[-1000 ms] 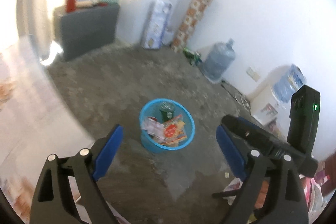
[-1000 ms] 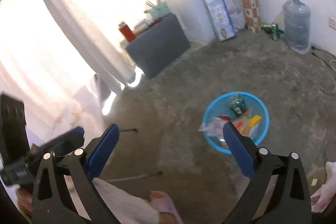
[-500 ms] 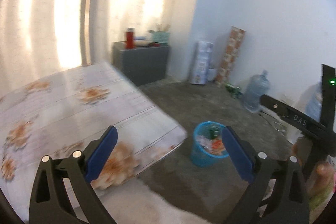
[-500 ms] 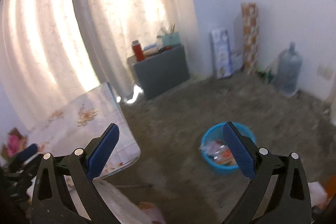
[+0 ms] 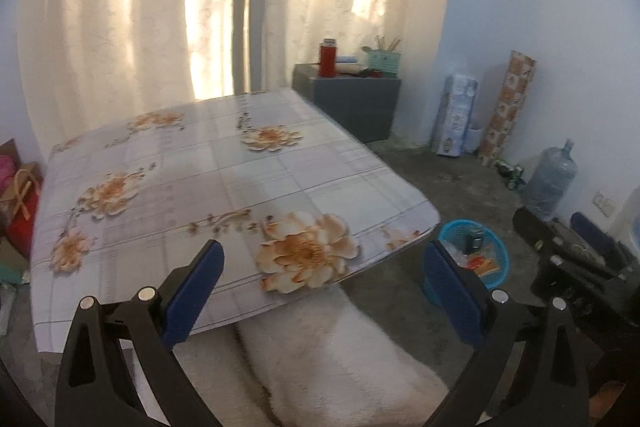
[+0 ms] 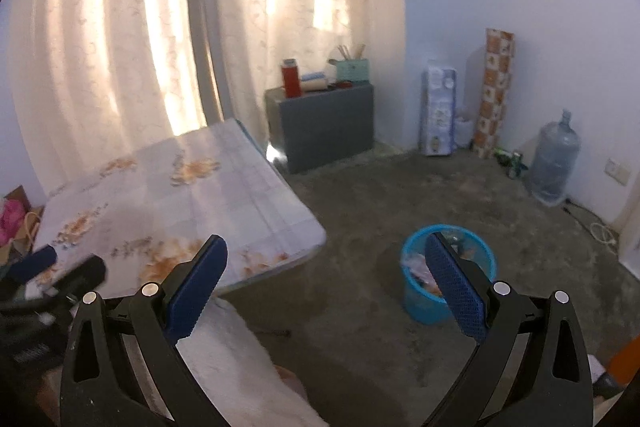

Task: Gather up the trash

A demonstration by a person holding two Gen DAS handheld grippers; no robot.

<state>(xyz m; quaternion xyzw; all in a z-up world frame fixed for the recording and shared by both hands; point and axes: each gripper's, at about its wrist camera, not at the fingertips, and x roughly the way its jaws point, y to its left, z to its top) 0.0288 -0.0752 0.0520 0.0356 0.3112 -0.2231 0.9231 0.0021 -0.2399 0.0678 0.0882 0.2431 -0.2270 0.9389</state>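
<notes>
A blue trash basket (image 5: pixel 491 254) (image 6: pixel 416 301) holding several wrappers and a dark can stands on the concrete floor beside the low table. My left gripper (image 5: pixel 322 277) is open and empty, raised over the near edge of the floral-cloth table (image 5: pixel 192 187). Open and empty as well, my right gripper (image 6: pixel 324 277) hangs above the floor between the table (image 6: pixel 192 195) and the basket. The right gripper's body shows at the right edge of the left wrist view, and the left gripper's body at the lower left of the right wrist view.
A grey cabinet (image 6: pixel 328 123) with a red flask (image 6: pixel 291 78) stands by the curtains. A white pack (image 6: pixel 439 113), a patterned roll (image 6: pixel 494 91) and a big water bottle (image 6: pixel 554 161) line the far wall. A person's pale trouser leg (image 5: pixel 332 359) is below the grippers. Bags (image 5: pixel 18 195) sit at left.
Both views swung up and left from the basket on the floor to the table and curtains. The basket shifted to the right side of each view. Both grippers stayed open.
</notes>
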